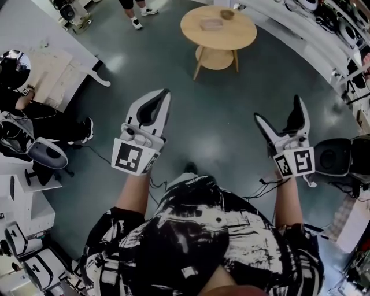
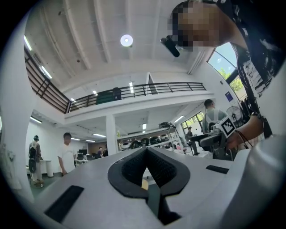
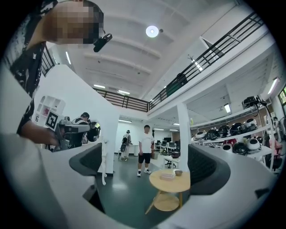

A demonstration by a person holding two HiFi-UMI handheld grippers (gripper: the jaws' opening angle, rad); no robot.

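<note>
The only containers in sight sit on a round wooden table (image 1: pixel 234 36) ahead of the person: a small bowl (image 1: pixel 227 14) near the table's far edge and a flat, shallow tray (image 1: pixel 211 24) just beside it, toward the middle of the top. Both are too small to show what, if anything, lies in them. The table has a lower shelf (image 1: pixel 215 58) under its top, and it stands on the grey-green floor (image 1: pixel 219 121). The left gripper (image 1: pixel 164 95) is held out over that floor with its jaws pressed together, the dark pads meeting at the tips with nothing between them, as the left gripper view shows (image 2: pixel 146 149). The right gripper (image 1: pixel 277 108) has its jaws spread wide and grips nothing. In the right gripper view (image 3: pixel 145 163) the table (image 3: pixel 157 182) stands framed in the gap between the jaws, with the bowl (image 3: pixel 178 172) and tray (image 3: pixel 167 175) on top, yet well apart from the pads. In the head view the table stands far forward of both grippers, nearer the right one's line. A person in a white shirt (image 3: pixel 146 142) stands beyond the table.
</note>
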